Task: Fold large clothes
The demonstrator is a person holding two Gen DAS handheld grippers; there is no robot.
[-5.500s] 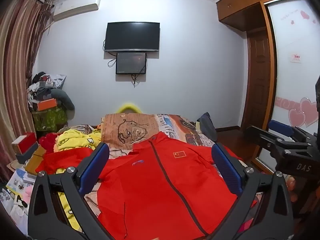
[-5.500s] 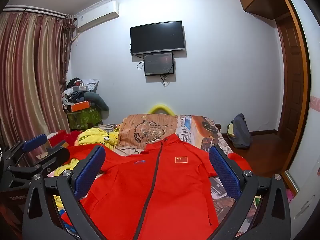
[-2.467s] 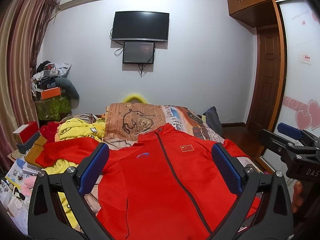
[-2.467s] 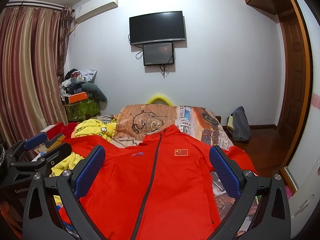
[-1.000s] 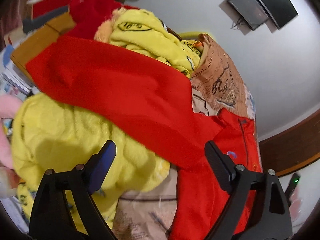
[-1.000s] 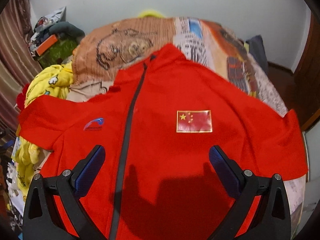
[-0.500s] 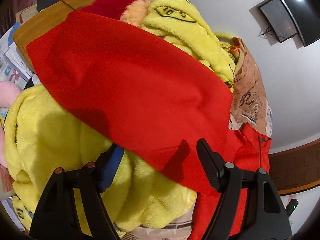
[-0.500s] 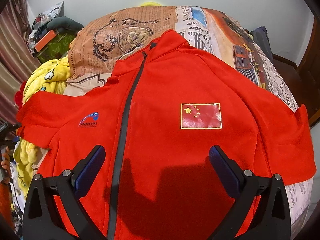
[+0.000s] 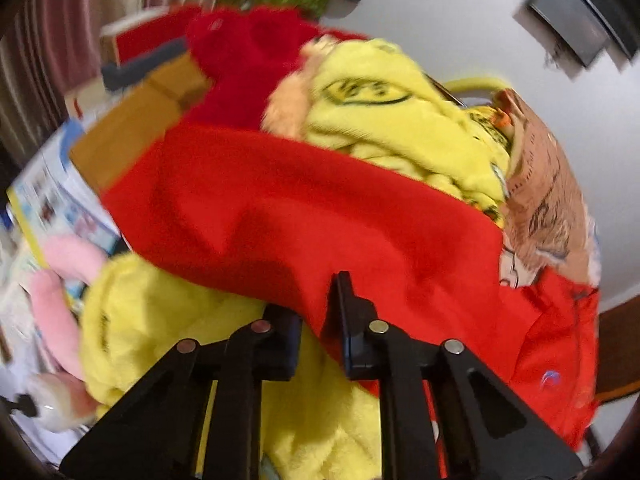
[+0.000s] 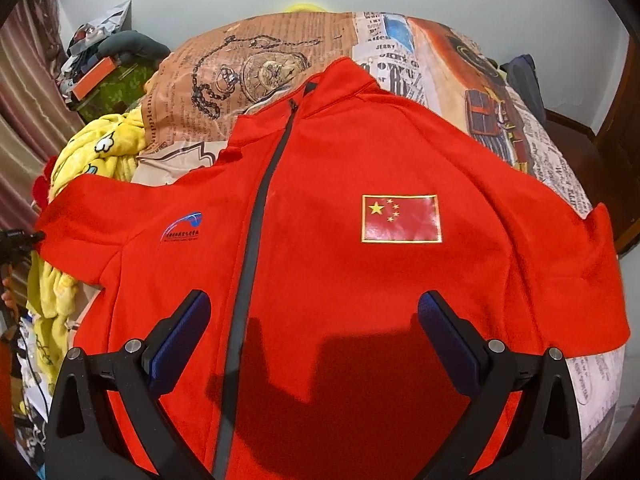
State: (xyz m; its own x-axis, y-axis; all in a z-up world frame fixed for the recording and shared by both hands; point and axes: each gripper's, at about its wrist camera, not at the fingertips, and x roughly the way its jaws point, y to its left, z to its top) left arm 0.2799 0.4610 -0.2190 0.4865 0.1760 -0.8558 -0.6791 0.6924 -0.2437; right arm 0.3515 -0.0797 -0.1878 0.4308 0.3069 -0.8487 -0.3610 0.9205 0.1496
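Newsprint-pattern bedspread (image 10: 280, 60) under red zip jacket (image 10: 340, 260), spread flat, sleeve (image 9: 300, 216) over yellow fleece (image 9: 160, 320). Left gripper (image 9: 316, 320) closing on sleeve hem (pinch single layer, no fleece). Right gripper (image 10: 314, 340) wide open, empty, above chest.

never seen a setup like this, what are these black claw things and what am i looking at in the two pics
The black claws are hand-held grippers: a person carries one in each hand, and each has a wide-angle camera looking out along its two fingers. So one picture comes from the left gripper, the other from the right gripper.

A red jacket, zipped shut, lies spread on a bed with a newspaper-print cover. Its sleeve drapes over a yellow blanket at the bed's edge.

The left gripper's jaws are closing on the sleeve's lower edge, which sits between them. The right gripper is wide open above the jacket's front, holding nothing.
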